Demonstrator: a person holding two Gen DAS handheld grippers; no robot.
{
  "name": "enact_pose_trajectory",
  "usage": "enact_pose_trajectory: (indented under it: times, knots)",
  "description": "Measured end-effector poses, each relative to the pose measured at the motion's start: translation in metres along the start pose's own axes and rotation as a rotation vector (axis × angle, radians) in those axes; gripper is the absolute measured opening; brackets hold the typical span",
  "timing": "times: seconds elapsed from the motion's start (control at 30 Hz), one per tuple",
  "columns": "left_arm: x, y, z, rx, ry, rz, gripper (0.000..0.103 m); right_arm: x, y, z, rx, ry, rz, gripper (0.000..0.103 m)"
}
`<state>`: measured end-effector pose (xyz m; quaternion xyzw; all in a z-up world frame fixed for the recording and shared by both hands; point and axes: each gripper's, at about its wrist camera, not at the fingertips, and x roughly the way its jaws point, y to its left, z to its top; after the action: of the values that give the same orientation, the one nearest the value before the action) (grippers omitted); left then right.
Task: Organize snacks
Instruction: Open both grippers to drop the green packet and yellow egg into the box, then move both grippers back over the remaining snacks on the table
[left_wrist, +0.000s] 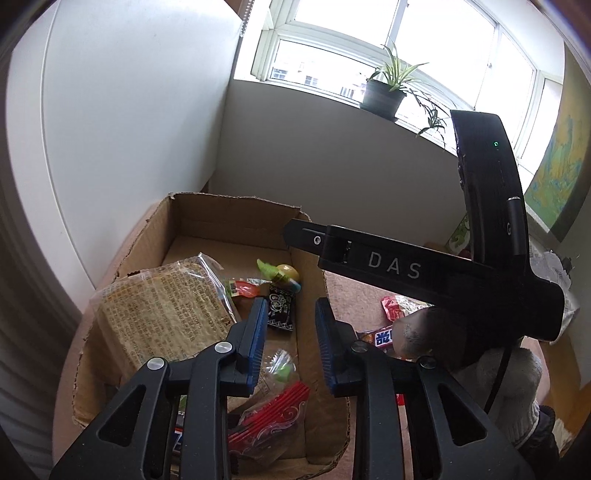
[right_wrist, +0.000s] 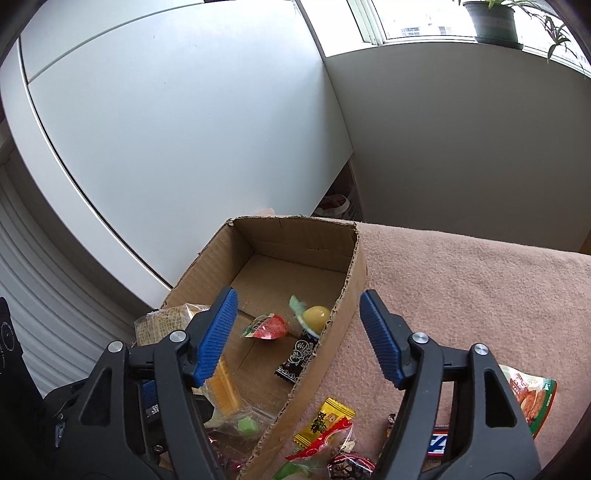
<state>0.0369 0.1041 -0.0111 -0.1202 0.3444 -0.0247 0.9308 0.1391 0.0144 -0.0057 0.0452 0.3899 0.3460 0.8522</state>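
Snacks (right_wrist: 321, 424) lie beside our cardboard box (right_wrist: 347, 295); both grippers, left (left_wrist: 290, 343) and right (right_wrist: 299, 332), hang released, empty, ready to collect more.

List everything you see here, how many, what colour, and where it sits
cardboard box: one, brown, on the blanket
blanket: one, pinkish, under the box
cracker pack: one, tan, in the box
jelly cup: one, red, in the box
yellow ball candy: one, in the box
black sachet: one, in the box
yellow candy: one, outside the box
potted plant: one, green, windowsill
left gripper: open, over the box
right gripper: open, empty
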Motion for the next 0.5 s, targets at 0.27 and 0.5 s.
enact_pose_trajectory:
  times: [0.27,0.5]
  knots:
    - [-0.004,-0.007,-0.004,0.023,-0.008,0.012,0.041,-0.016,-0.001,-0.001,-0.018,-0.029,-0.030,0.083]
    - [-0.008,-0.014,-0.007,0.024,-0.017,0.016,0.046,-0.036,-0.013,-0.005,-0.050,-0.041,-0.103,0.088]
